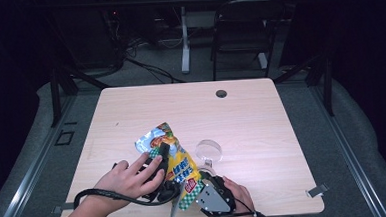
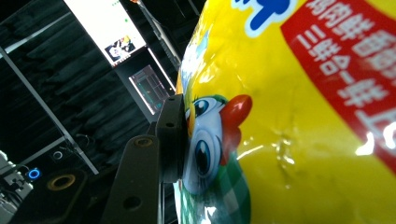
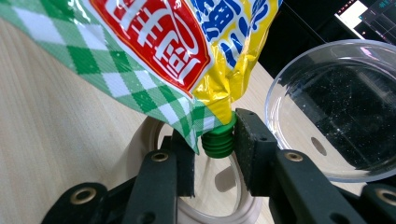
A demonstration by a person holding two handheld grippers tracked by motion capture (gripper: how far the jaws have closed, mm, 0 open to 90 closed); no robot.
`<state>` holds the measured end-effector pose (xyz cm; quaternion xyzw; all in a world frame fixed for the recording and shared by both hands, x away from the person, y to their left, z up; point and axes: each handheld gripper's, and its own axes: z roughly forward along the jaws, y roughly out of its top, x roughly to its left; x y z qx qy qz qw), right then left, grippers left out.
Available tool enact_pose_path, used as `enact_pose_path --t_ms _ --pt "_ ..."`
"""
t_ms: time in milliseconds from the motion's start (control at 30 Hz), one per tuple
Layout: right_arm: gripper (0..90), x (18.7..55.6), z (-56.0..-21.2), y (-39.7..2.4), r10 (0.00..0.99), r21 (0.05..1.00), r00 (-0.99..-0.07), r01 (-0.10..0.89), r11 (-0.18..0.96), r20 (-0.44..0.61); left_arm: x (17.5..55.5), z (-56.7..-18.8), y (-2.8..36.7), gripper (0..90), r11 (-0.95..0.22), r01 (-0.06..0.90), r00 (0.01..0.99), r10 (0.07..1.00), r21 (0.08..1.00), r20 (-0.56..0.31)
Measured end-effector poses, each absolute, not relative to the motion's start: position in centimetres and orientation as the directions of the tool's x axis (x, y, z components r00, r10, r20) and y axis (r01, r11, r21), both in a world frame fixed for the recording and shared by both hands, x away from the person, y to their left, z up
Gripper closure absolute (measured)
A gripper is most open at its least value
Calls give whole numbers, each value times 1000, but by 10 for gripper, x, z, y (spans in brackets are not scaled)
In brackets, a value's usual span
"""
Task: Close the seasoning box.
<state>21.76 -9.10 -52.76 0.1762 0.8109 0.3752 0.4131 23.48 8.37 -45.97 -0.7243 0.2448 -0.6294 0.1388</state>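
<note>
Where dark room surrounds it, pale wooden table (image 1: 251, 115).

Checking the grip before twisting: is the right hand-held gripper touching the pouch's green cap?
Touching. The right gripper view shows the right hand-held gripper with both pads pressed against the green cap.

Table (image 1: 261, 115) — pale wood-grain top w/ rounded corners, seen from above. Round dark cable hole (image 1: 221, 93) near the far edge, right of centre. Small dark speck (image 1: 116, 124) on the left part of the top. Clear glass dish (image 1: 209, 150) rests directly on the wood toward the near side, approx. centre — its rim catches the light. Metal clip (image 1: 317, 190) at the near right corner, another clip (image 1: 60, 209) at the near left edge.
</note>
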Motion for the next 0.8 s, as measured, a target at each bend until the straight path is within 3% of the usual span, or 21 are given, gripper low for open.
enact_pose_path --t_ms 800 --pt "698 217 -529 -89 591 750 -600 -22 661 -539 231 -460 82 651 -824 -177 49 -553 -538 832"
